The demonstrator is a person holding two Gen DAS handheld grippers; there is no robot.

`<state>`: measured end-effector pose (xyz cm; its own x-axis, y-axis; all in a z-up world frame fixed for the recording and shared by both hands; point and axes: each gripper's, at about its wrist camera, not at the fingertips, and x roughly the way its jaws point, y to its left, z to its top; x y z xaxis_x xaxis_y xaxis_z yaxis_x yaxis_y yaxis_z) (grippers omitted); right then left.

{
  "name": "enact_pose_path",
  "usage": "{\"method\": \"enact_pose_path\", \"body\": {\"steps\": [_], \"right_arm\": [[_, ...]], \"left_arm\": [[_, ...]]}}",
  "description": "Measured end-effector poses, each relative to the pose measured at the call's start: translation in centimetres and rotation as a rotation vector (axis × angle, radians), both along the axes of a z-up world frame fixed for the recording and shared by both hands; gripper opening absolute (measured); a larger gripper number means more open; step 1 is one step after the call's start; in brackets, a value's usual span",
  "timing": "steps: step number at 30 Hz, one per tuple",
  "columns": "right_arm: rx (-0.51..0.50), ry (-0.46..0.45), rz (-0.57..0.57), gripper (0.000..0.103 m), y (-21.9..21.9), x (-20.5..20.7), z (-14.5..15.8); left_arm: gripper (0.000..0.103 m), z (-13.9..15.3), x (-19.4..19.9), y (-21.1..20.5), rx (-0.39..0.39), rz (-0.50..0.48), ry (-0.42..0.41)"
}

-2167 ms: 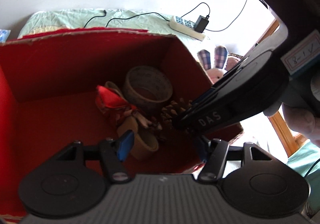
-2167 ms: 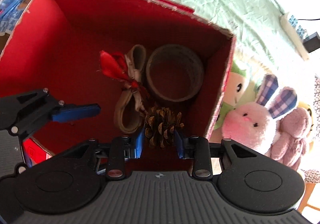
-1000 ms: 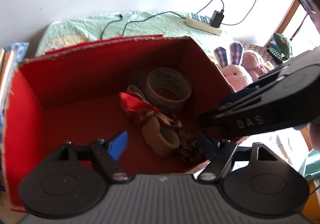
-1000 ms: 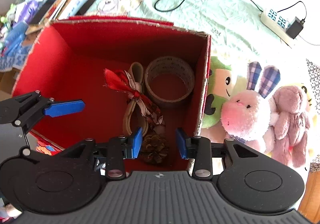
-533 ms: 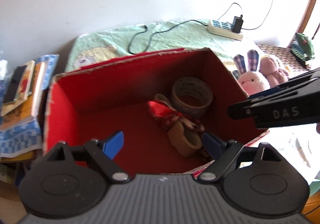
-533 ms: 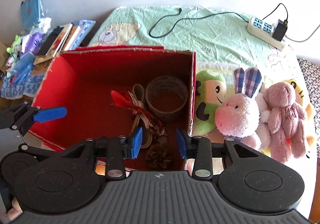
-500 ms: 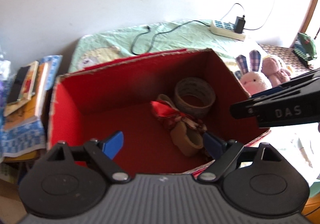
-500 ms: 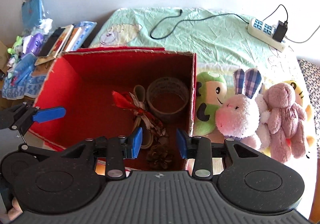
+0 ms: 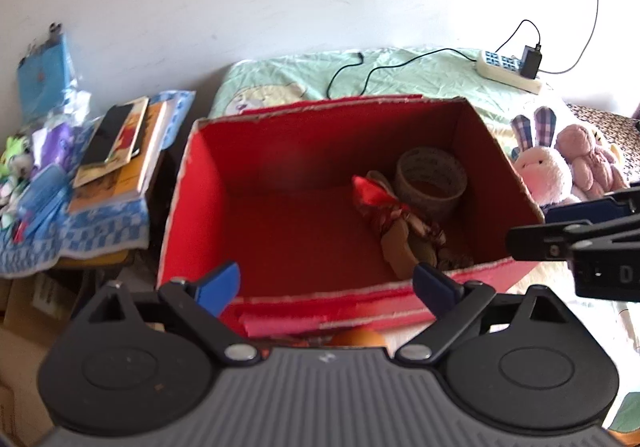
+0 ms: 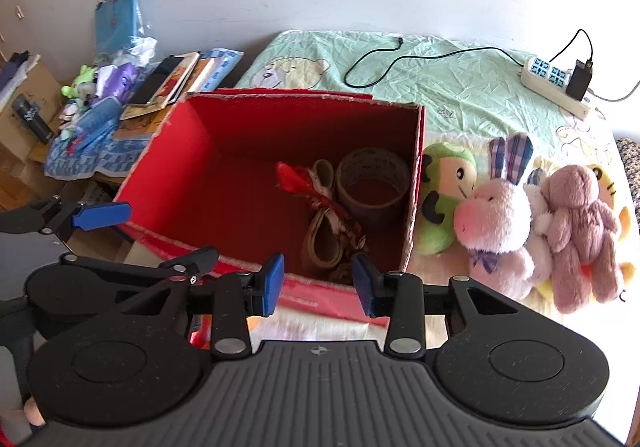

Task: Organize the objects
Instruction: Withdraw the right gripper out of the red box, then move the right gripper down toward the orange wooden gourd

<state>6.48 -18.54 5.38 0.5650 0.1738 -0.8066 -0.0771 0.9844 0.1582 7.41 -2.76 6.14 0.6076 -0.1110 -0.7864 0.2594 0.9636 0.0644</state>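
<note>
Both grippers have pulled back from the red box point(image 10: 192, 151), and the pine cone point(image 10: 342, 272) the right gripper point(image 10: 319, 284) carried now lies inside by the near wall, half hidden by the rim. Right gripper's jaws stand apart, empty; left gripper point(image 9: 326, 285) is spread wide, empty too. In the box: a tape roll point(image 10: 372, 183) in the far right corner, a red ribbon bundle point(image 10: 316, 187) beside it, over a tan loop point(image 10: 320, 243). Outside, right of the box, the plush toys point(image 10: 508, 219) sit bunched together. Something orange point(image 9: 358, 337) under the left gripper is too blurred to name.

Bedroom (bedsheet point(image 10: 440, 87), plush toys point(image 10: 500, 215))
</note>
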Motion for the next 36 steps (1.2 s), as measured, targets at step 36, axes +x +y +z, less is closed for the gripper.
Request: {"method": "enact_pose_path", "body": {"steps": [36], "right_arm": [[0.252, 0.075, -0.012, 0.040, 0.7, -7.5, -7.2]], "left_arm": [[0.101, -5.8, -8.7, -0.1, 0.150, 0.196, 0.114]]}}
